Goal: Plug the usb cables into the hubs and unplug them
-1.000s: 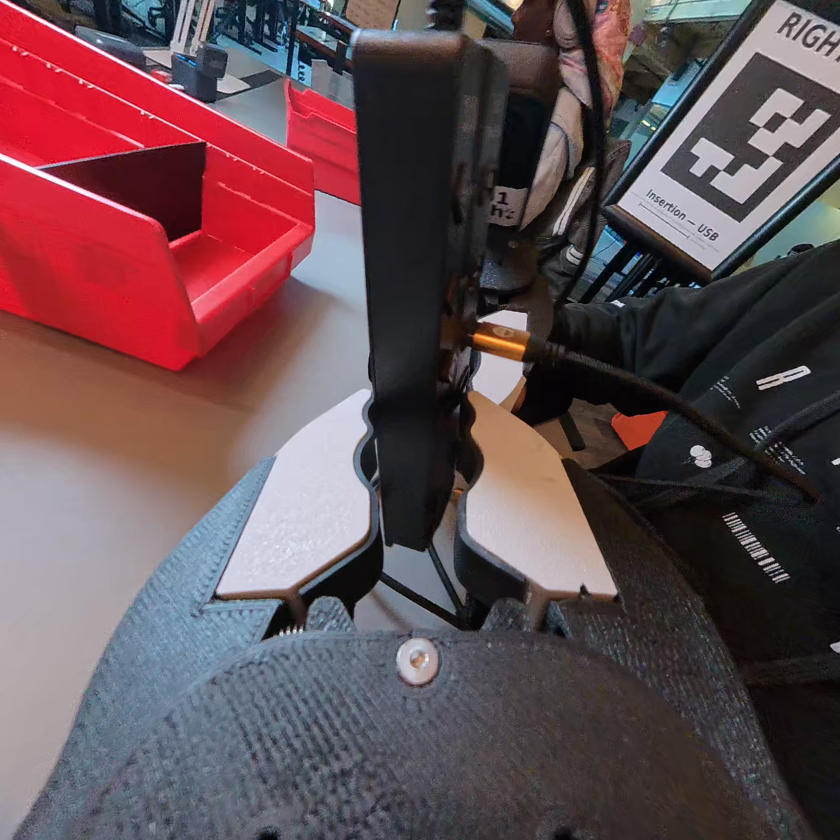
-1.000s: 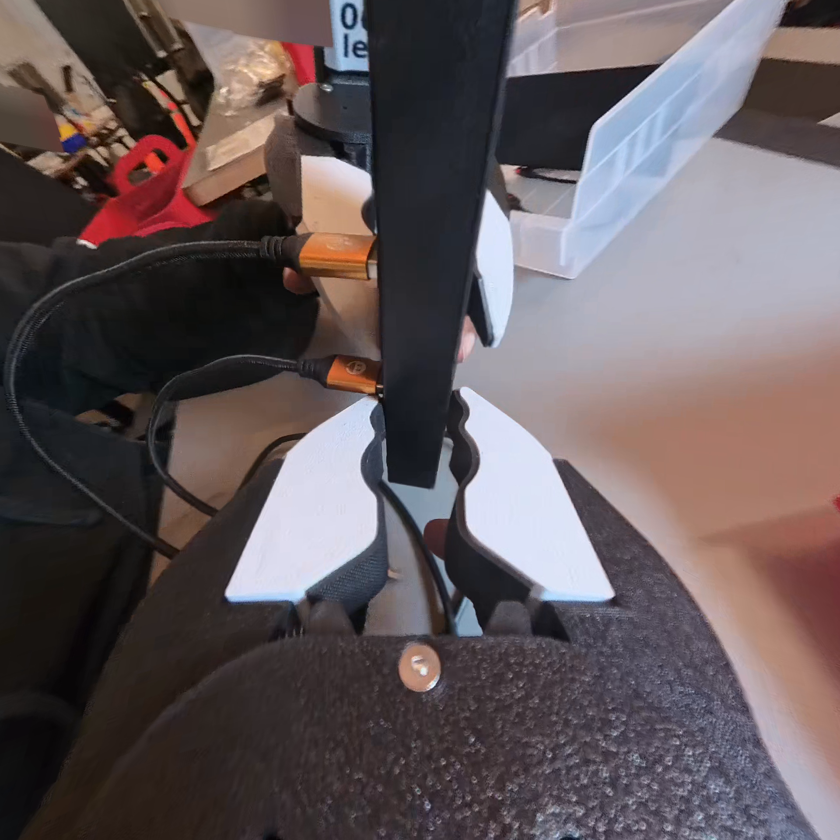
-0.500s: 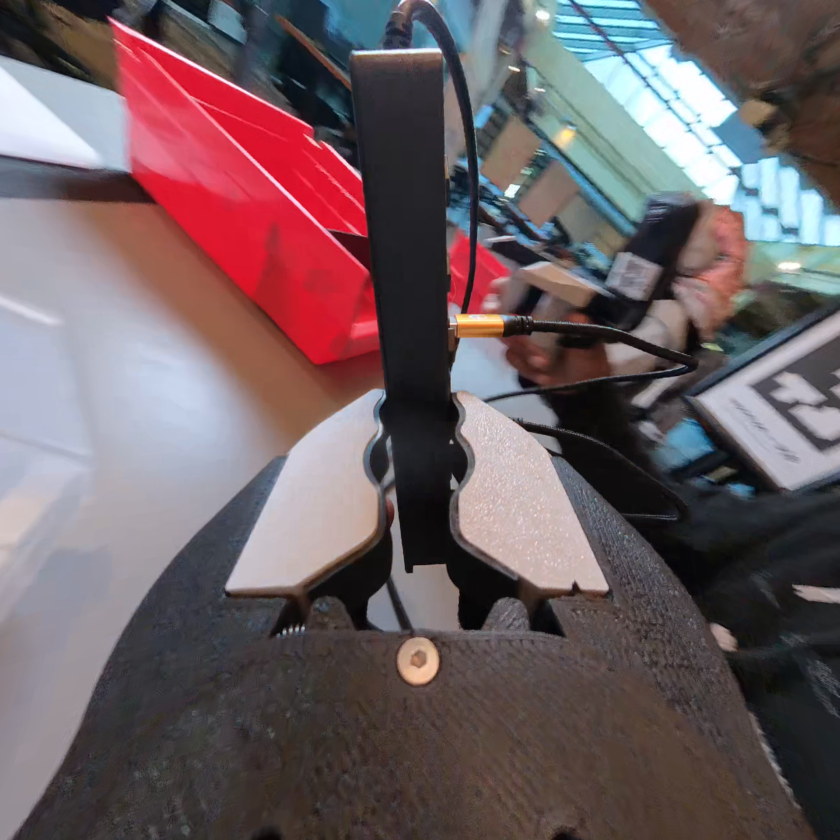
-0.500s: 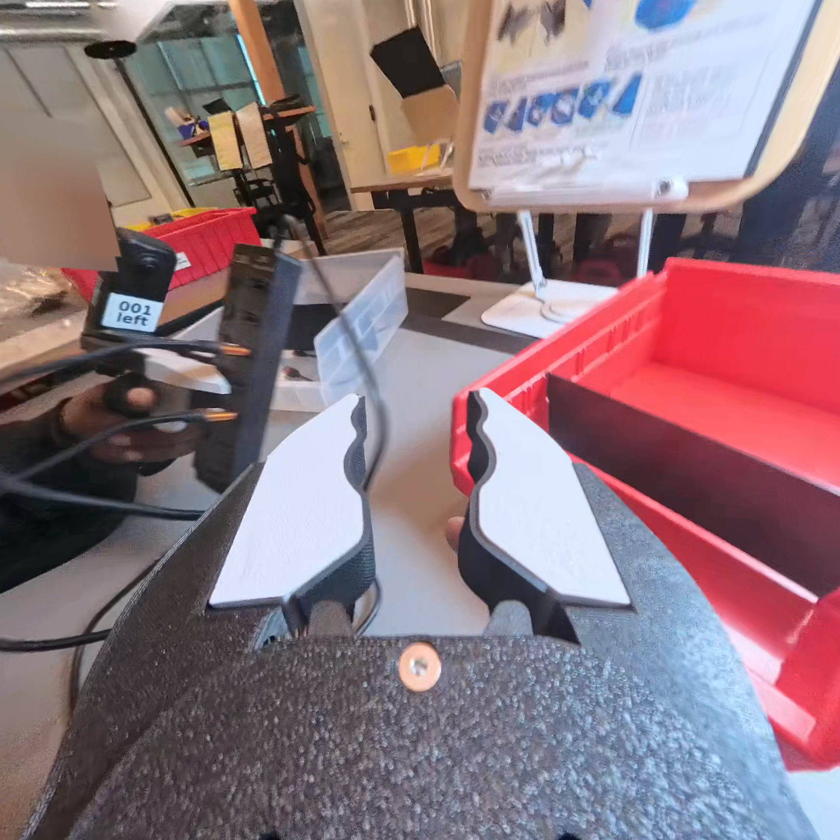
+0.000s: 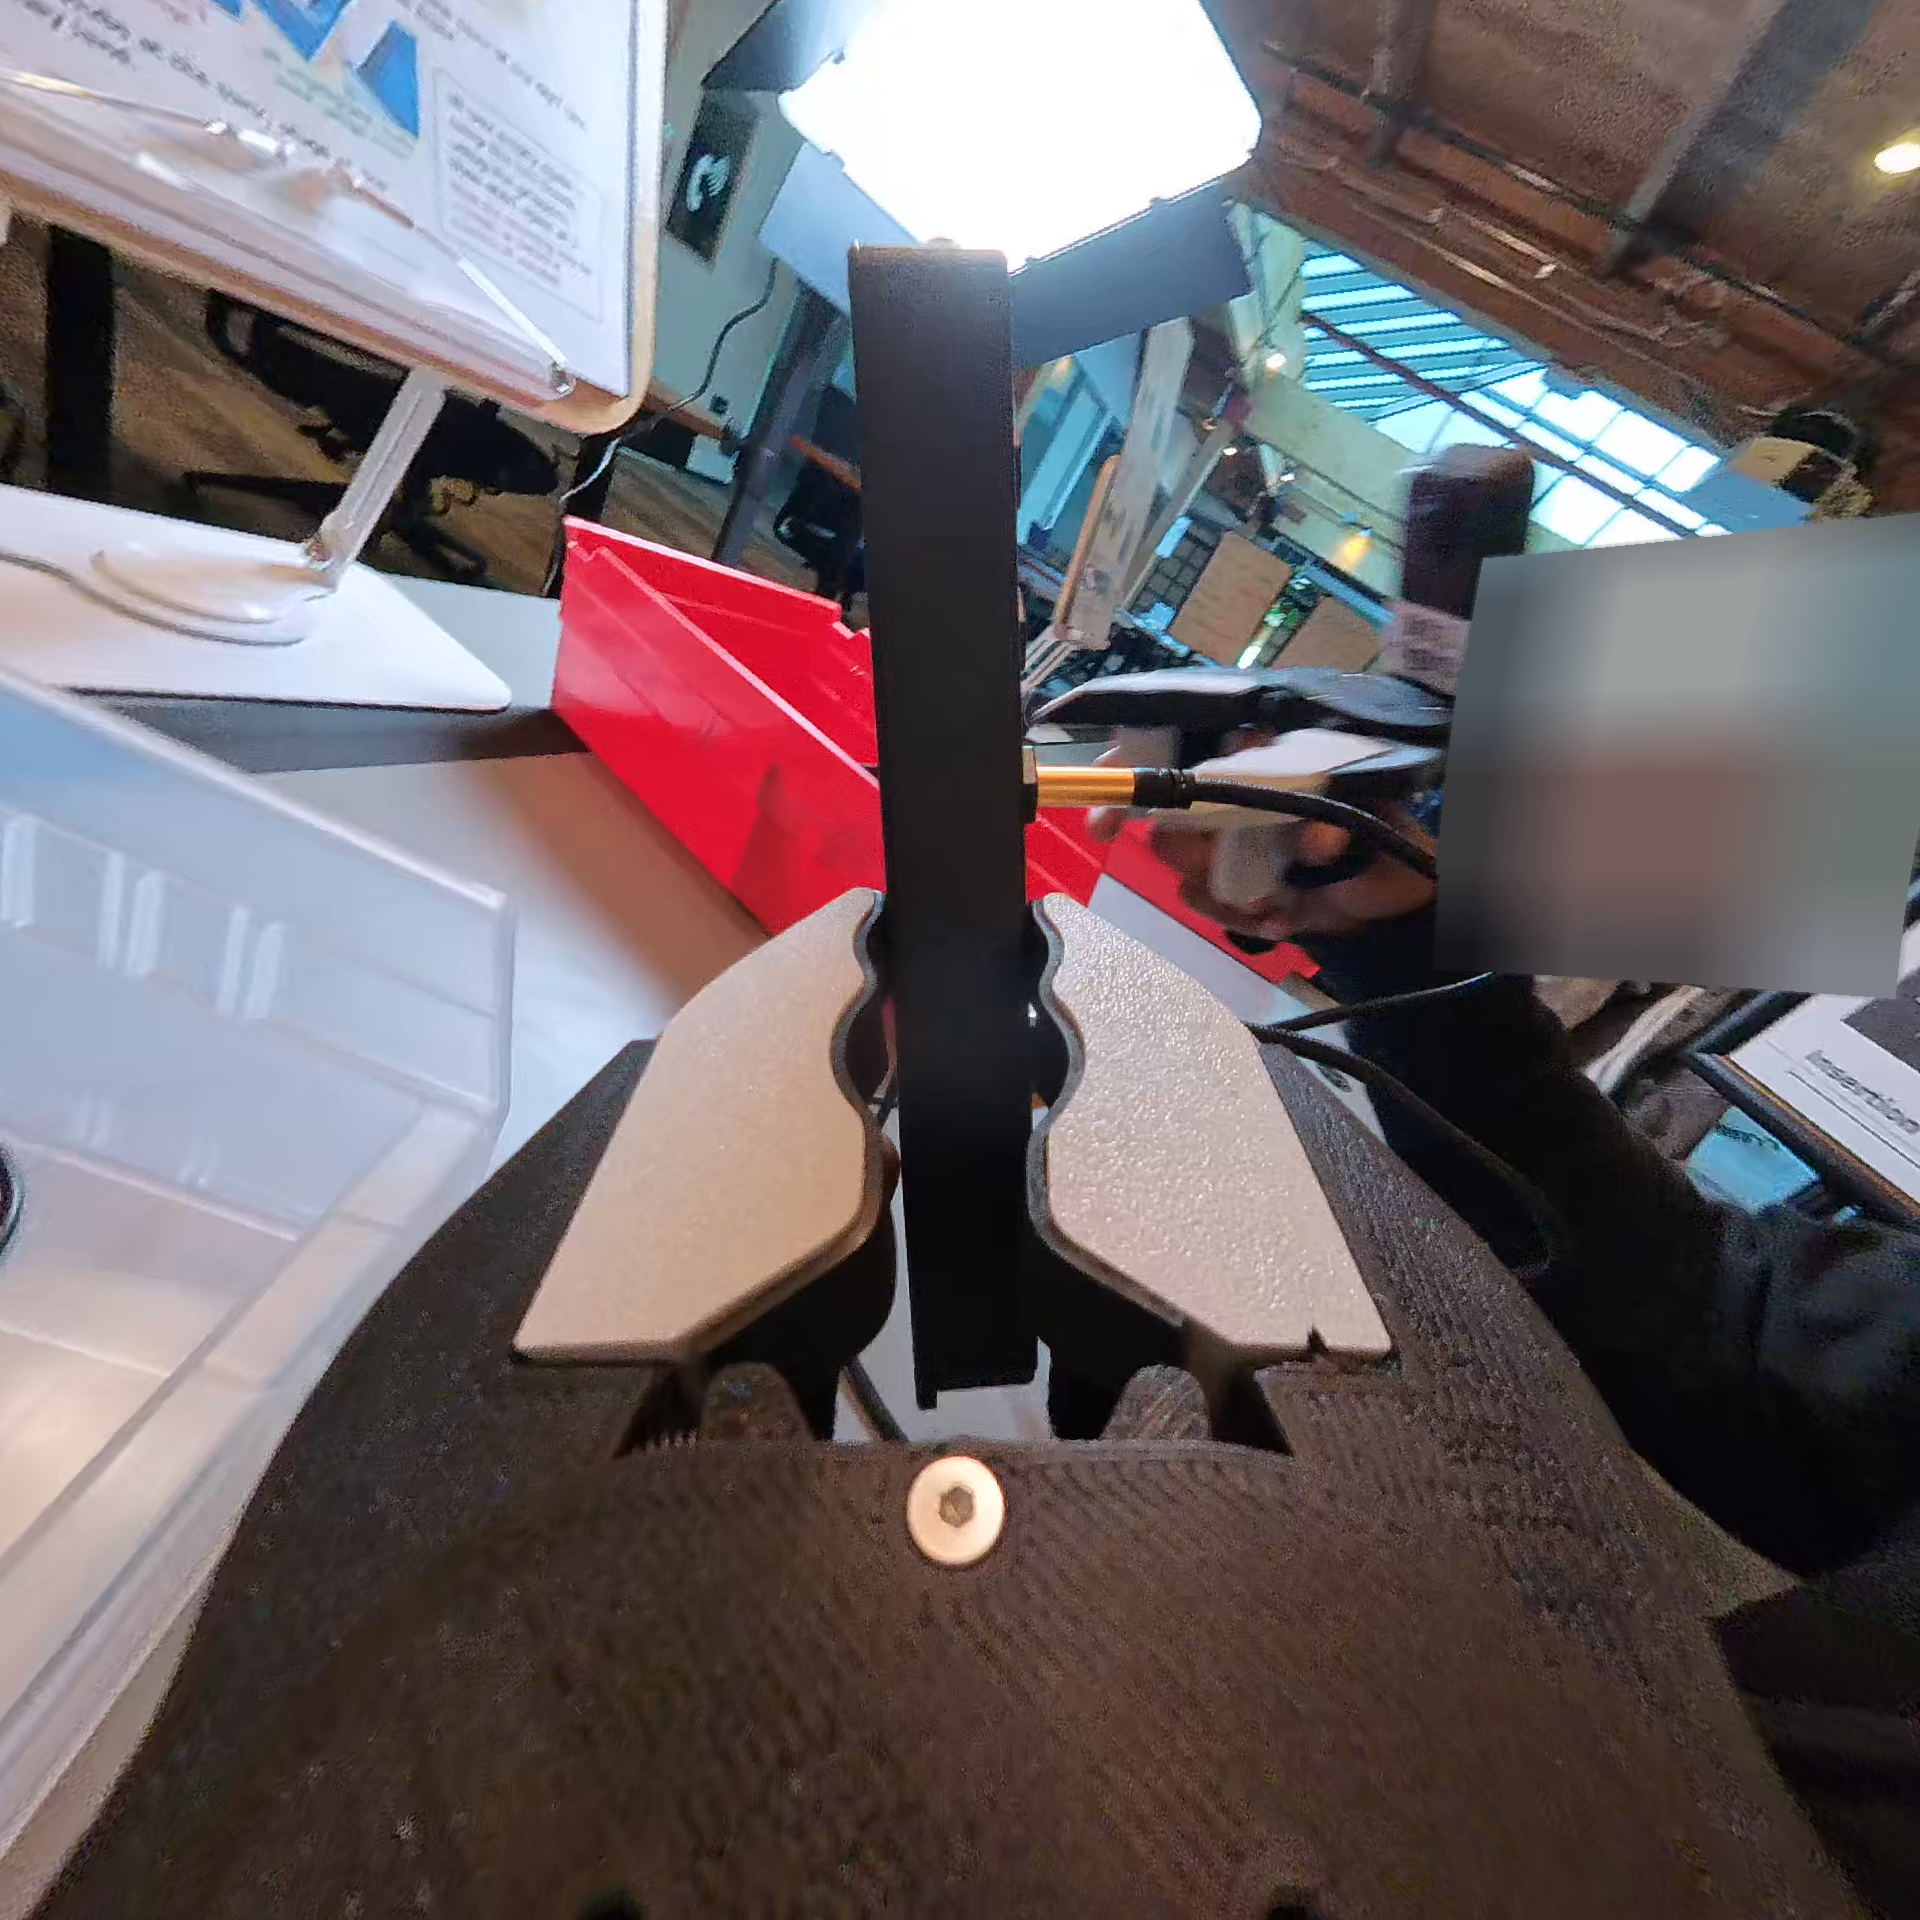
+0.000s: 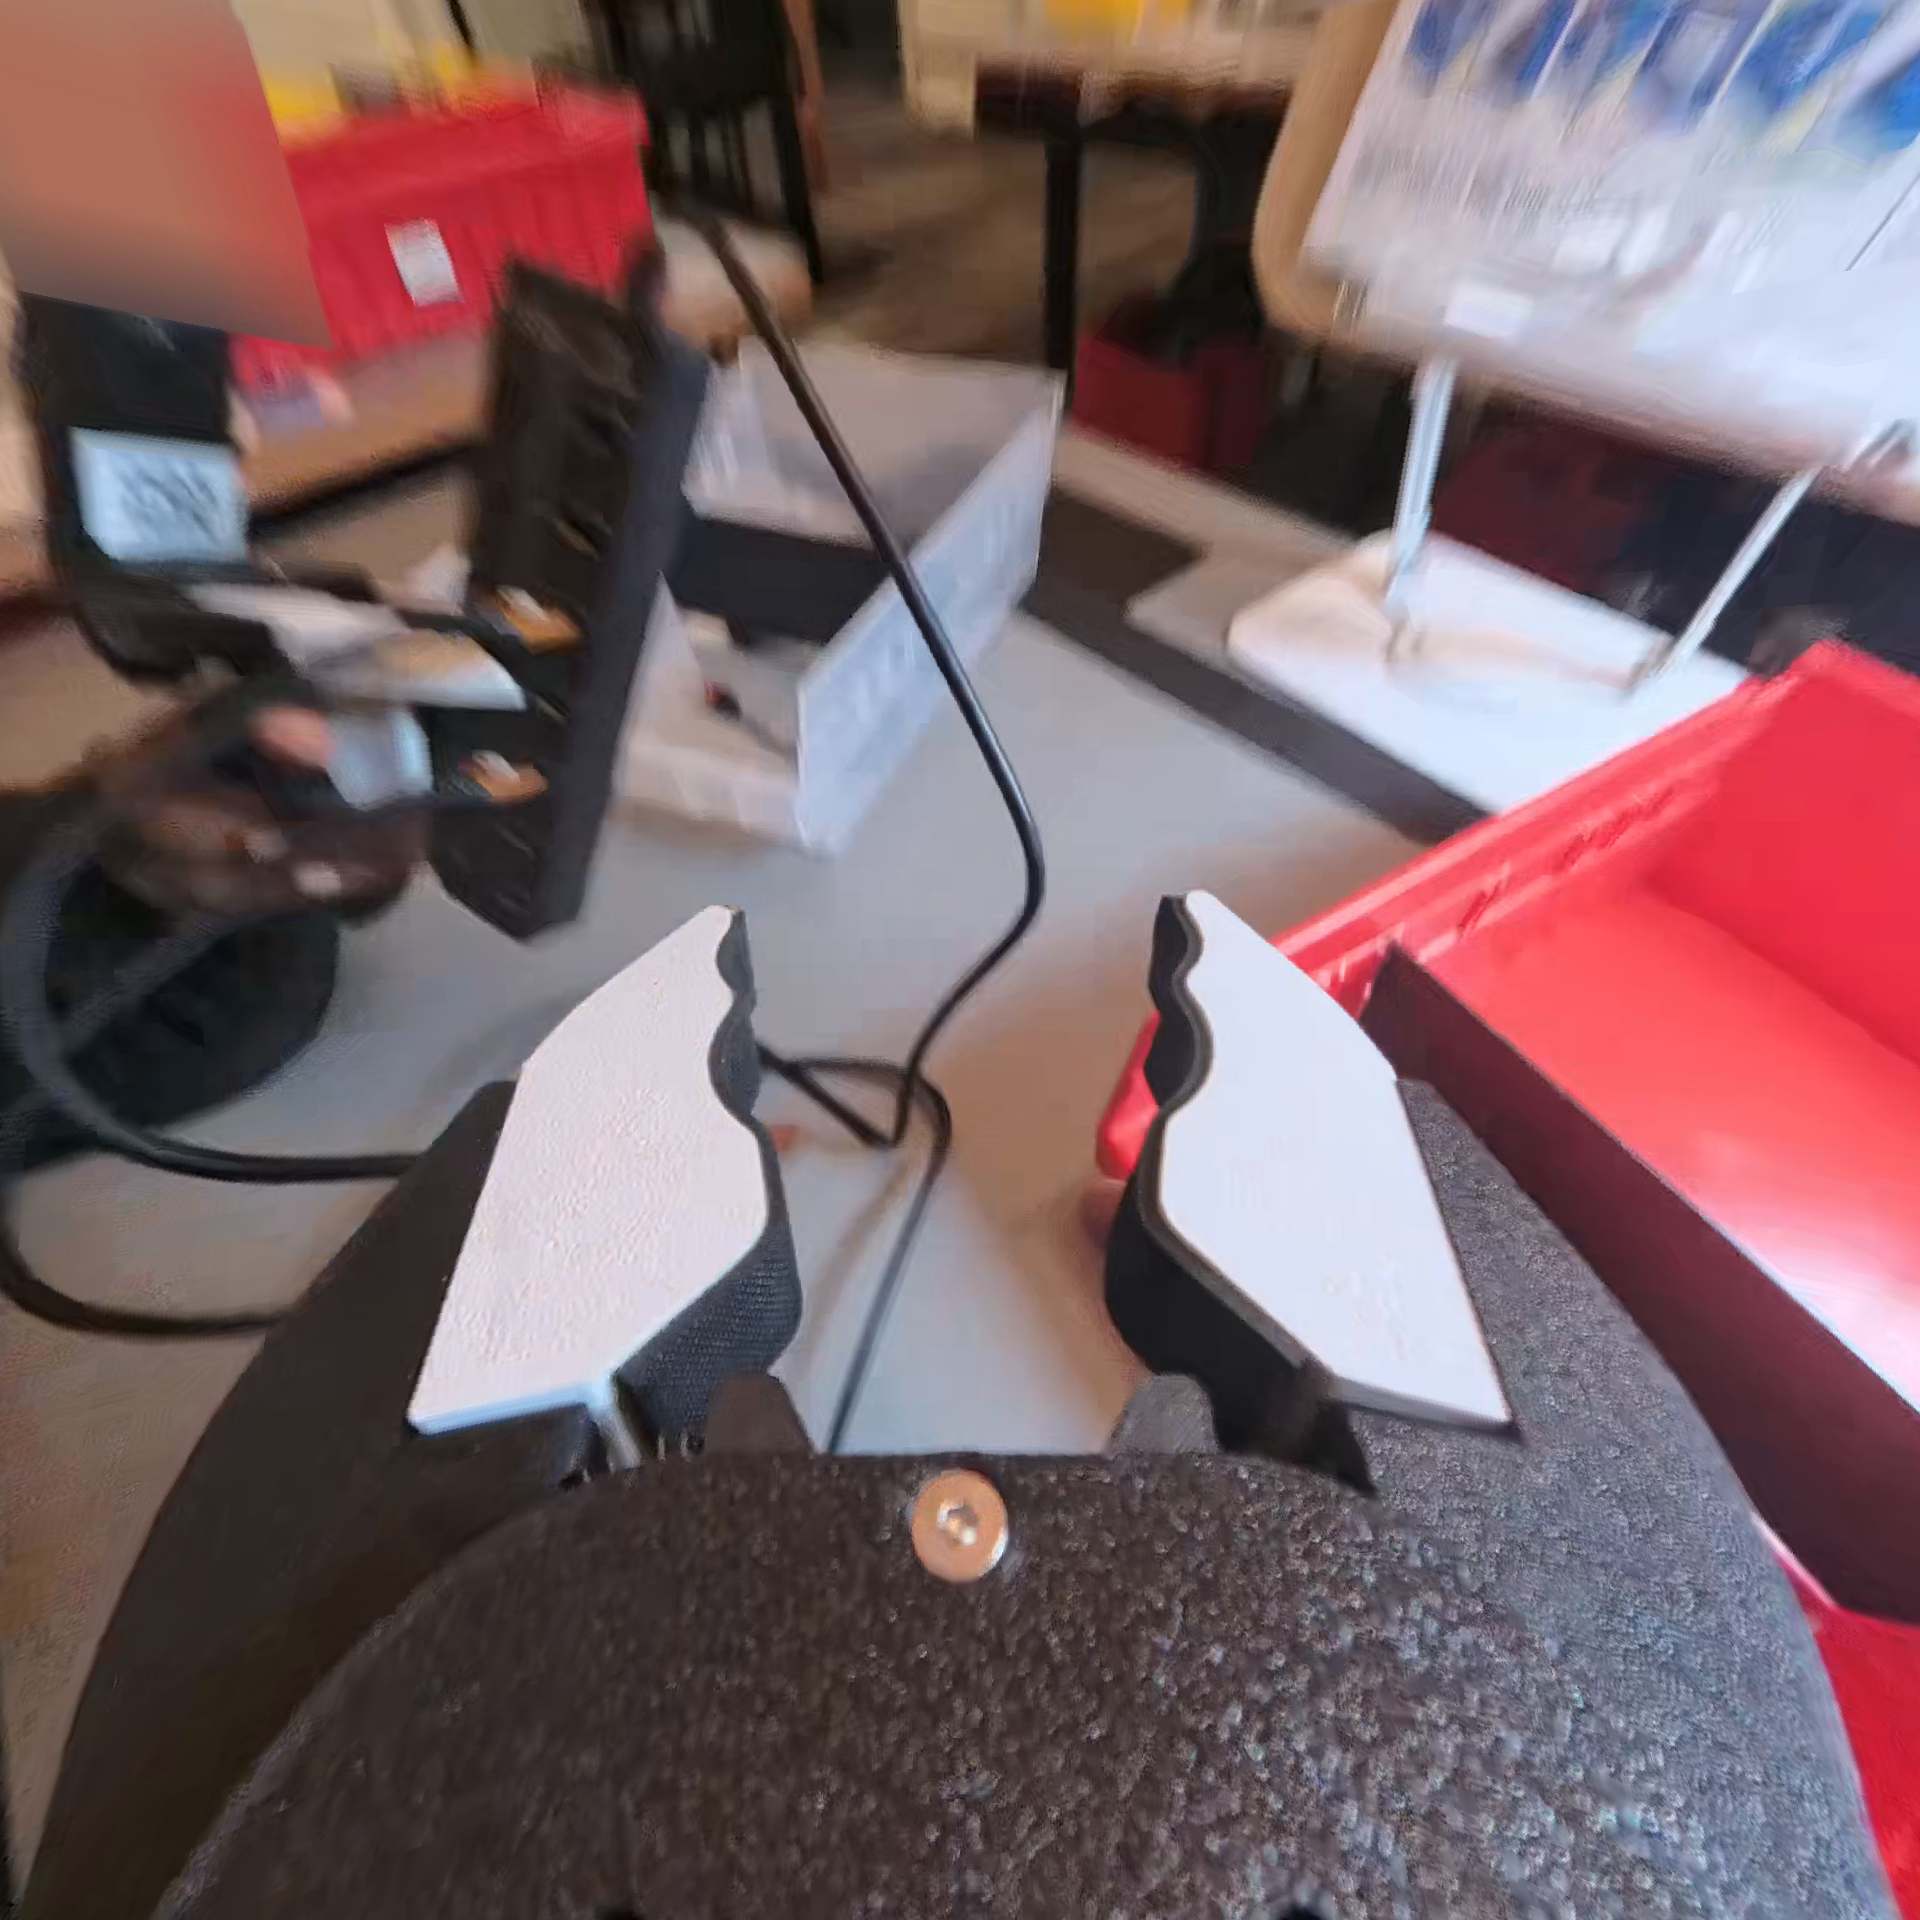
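My left gripper (image 5: pixel 956 920) is shut on the lower part of a black USB hub (image 5: pixel 940 623) and holds it upright above the table. A gold-orange USB plug (image 5: pixel 1086 787) sits in the hub's right side, and its black cable runs off to the right. My right gripper (image 6: pixel 951 935) is open and empty, apart from the hub. In the right wrist view the hub (image 6: pixel 566 623) is at the left, blurred, with two orange plugs (image 6: pixel 530 623) in it. A thin black cable (image 6: pixel 935 675) runs from the hub's top down between my right fingers.
A red bin (image 6: pixel 1662 1039) lies close to the right of my right gripper; it also shows behind the hub (image 5: pixel 717 748). A clear plastic bin (image 5: pixel 208 1039) is at the left. A sign stand's white base (image 5: pixel 260 634) stands at the back. A person's dark sleeve (image 5: pixel 1558 1195) is at the right.
My right gripper has let go of the hub, drawn back and opened wider. My left gripper has swung round with the hub still in it.
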`<state>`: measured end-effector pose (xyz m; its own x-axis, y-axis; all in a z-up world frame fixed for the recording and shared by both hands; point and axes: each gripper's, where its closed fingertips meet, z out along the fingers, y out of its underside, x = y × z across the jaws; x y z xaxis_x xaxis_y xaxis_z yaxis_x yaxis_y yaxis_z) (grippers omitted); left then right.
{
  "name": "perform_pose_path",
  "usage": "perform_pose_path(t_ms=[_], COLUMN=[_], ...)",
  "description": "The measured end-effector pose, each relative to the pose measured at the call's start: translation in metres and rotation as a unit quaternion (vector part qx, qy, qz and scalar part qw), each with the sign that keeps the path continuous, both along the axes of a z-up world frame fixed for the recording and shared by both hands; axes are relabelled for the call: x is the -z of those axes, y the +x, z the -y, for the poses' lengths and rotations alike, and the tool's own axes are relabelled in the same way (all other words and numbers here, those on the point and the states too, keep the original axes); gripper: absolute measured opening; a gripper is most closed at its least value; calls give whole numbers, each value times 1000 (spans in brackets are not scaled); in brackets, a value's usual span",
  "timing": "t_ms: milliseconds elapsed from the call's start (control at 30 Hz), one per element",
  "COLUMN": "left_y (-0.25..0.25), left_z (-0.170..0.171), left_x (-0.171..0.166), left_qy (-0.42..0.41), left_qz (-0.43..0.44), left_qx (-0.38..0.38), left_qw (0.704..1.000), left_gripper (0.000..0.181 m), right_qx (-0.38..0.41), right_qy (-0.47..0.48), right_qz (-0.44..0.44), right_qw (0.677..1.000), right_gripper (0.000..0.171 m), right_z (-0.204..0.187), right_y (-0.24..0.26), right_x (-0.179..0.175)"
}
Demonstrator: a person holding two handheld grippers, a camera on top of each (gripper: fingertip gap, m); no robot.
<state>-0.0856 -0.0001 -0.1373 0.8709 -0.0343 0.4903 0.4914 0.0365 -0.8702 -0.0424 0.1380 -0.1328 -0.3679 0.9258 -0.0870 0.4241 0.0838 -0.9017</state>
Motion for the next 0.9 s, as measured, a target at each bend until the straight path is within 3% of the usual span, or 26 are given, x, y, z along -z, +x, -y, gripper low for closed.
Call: perform_pose_path(t_ms=[100,200,333,400,433,467,533,667,800,900], left_y=[1,-11,-33,-40,-43,-46,-52,-46,-20,-7], left_z=[6,20,37,40,41,42,42,31,9,1], left_x=[-13,-27,-31,-30,-29,-27,-21,-8,17,37], left_qy=[25,49,60,60,56,51,31,-31,-111,-165], left_qz=[-24,-27,-3,1,0,-1,0,-52,-86,-87], left_qx=[-2,-26,-58,-64,-70,-78,-96,-112,-69,-27], left_qw=[999,998,996,996,996,996,995,992,988,982], left_gripper=[24,24,25,25,25,25,24,25,25,24], right_qx=[-41,-48,-36,-44,-46,-46,-62,-136,-206,-225], right_qy=[32,97,207,189,181,190,169,69,146,239], right_qz=[106,155,267,283,282,273,221,71,-101,-158], right_qw=[993,982,940,939,941,942,959,986,962,931], right_gripper=[66,63,64,38,10,7,4,4,4,4], right_z=[14,29,17,22,23,20,27,67,100,115], right_y=[-3,4,29,39,42,44,45,52,62,63], right_x=[52,89,152,161,160,157,134,51,-3,-15])
